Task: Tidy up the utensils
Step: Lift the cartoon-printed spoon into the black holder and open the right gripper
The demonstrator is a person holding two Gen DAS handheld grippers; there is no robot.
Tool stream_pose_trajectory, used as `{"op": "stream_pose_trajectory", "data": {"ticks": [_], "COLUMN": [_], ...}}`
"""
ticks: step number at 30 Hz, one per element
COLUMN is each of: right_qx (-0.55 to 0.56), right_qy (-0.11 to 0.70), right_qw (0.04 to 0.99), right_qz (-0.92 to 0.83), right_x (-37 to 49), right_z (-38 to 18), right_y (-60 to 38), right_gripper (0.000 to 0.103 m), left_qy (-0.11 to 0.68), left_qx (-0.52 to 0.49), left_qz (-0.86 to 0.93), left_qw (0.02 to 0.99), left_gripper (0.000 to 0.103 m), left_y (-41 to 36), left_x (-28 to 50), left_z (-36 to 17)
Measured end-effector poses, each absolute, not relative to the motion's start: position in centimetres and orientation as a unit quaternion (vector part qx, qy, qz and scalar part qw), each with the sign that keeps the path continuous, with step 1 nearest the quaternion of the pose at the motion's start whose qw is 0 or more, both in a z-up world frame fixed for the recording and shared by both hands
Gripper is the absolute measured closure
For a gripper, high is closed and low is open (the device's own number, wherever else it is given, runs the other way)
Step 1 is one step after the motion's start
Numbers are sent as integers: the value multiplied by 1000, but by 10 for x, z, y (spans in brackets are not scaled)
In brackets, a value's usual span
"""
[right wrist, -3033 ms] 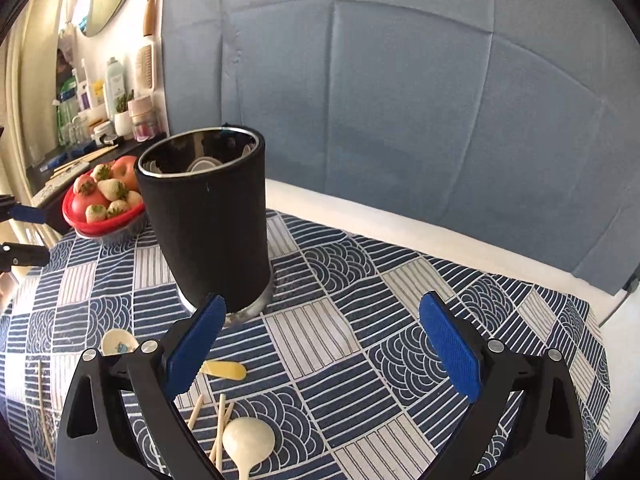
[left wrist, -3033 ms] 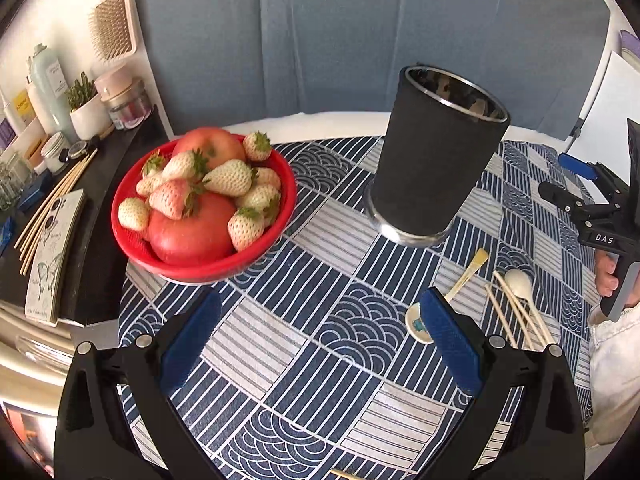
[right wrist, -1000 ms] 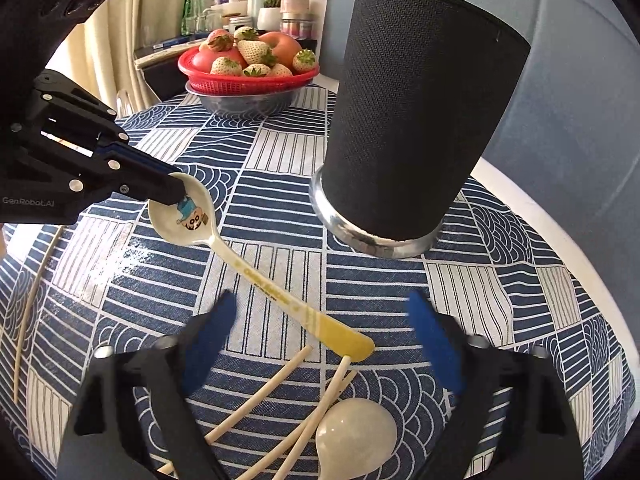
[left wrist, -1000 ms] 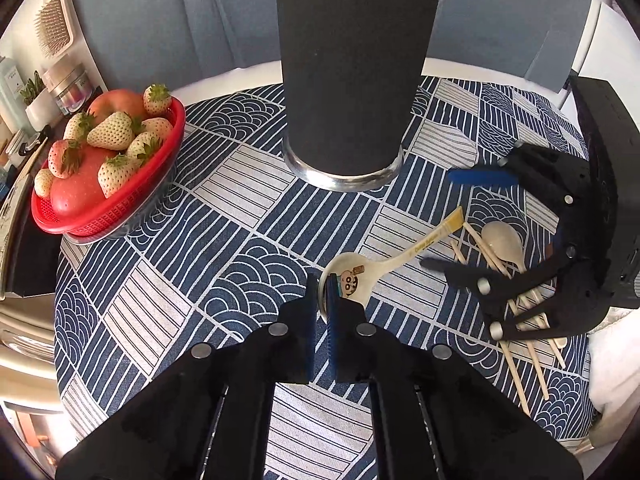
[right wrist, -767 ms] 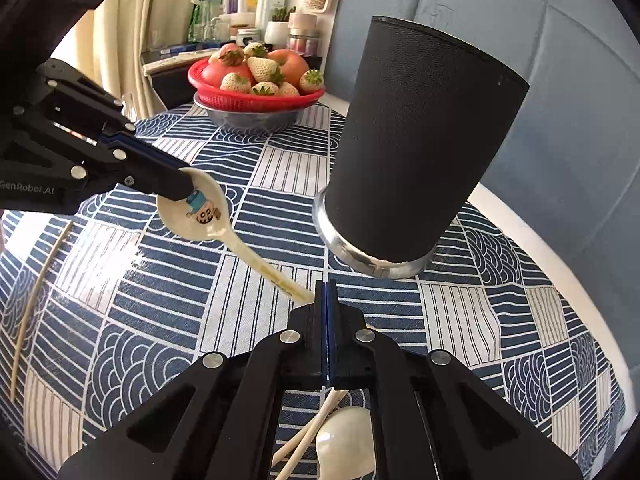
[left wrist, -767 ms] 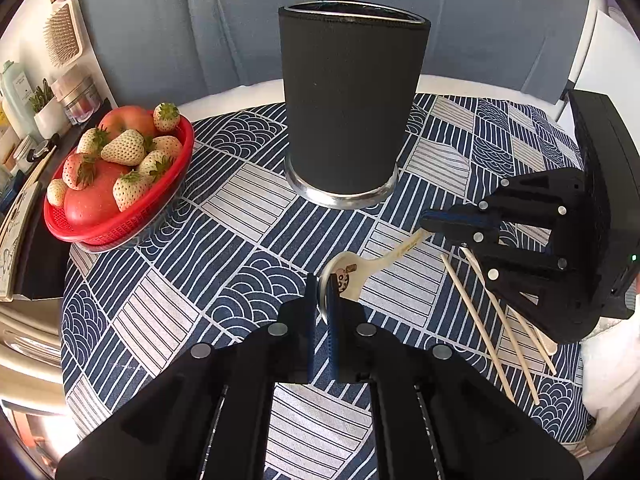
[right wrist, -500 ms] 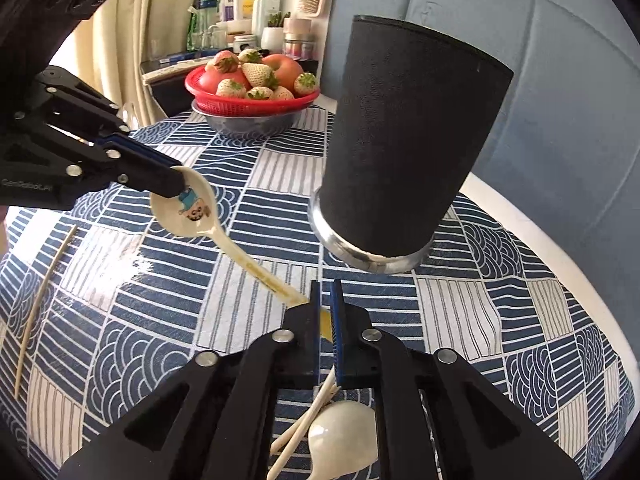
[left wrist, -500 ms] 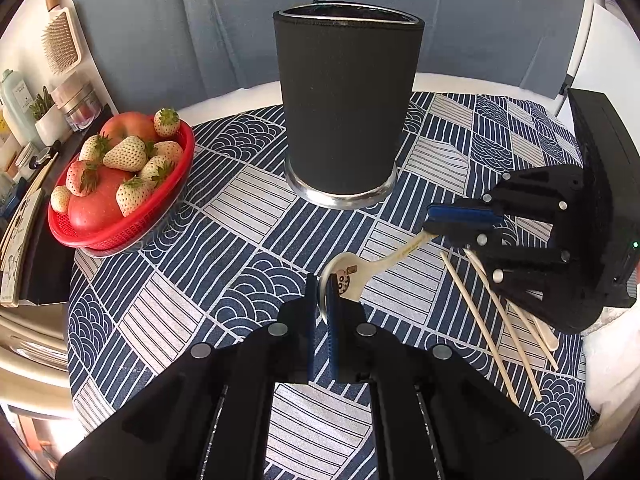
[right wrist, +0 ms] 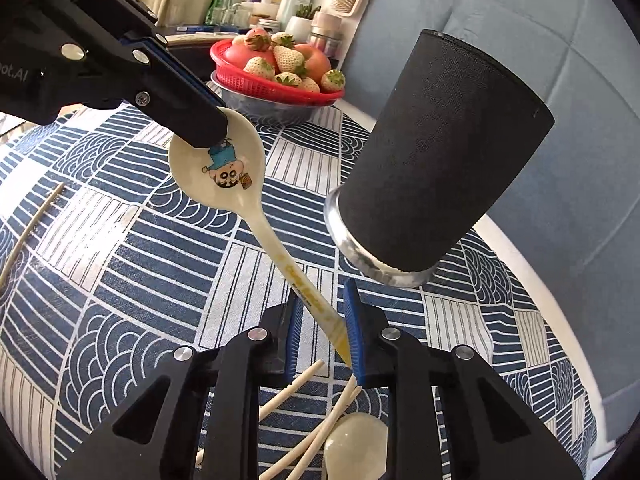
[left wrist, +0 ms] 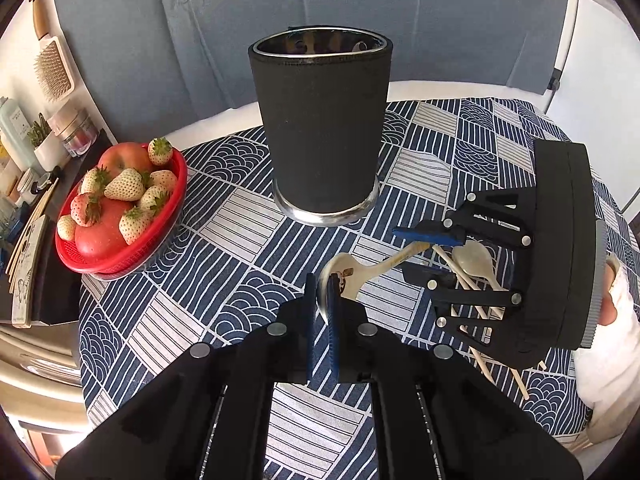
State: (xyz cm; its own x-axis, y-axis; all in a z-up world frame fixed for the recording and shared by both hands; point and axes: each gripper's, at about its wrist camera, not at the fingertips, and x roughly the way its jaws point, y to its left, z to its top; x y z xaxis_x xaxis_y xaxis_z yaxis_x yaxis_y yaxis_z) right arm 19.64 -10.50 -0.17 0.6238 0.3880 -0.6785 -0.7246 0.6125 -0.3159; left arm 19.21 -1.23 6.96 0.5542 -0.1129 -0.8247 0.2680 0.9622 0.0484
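Observation:
My left gripper (left wrist: 322, 304) is shut on the bowl of a cream cartoon spoon (left wrist: 372, 270) and holds it above the cloth; the spoon (right wrist: 240, 184) also shows in the right wrist view. My right gripper (right wrist: 320, 320) is partly open, its blue pads on either side of the spoon's yellow handle tip, the right pad touching it. The black utensil holder (left wrist: 320, 128) stands upright behind; it also shows in the right wrist view (right wrist: 440, 160). A plain cream spoon (right wrist: 356, 444) and chopsticks (right wrist: 292, 396) lie on the cloth below my right gripper.
A red basket of strawberries and apples (left wrist: 120, 208) stands at the left of the round table with blue patterned cloth (left wrist: 200, 300). One chopstick (right wrist: 32, 228) lies apart near the table's edge. A side shelf with bottles (left wrist: 24, 148) is at far left.
My right gripper, shut on the handle 0.8 s ago, has opened. My left gripper has lifted the spoon a little higher, still shut on the bowl.

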Motion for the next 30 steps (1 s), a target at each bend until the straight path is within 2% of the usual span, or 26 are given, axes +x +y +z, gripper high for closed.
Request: {"op": "stream_pose_trajectory", "data": {"ticks": [13,30], "right_qx": [-274,-310], "right_qy": [271,220], "right_qw": [860,874], "right_qz": [334,304], "right_x": [188,180], "right_z": [27,105], "right_y": [-104,-86], "right_gripper": [86,88], "left_qy": [435,372], "left_qx": [120,180], "left_qz": [-107,-115], "left_qw": [886,903], "left_gripper": [97,97], "left_y": [-14,-14], "left_x": [184,170], "left_z": [104,187]}}
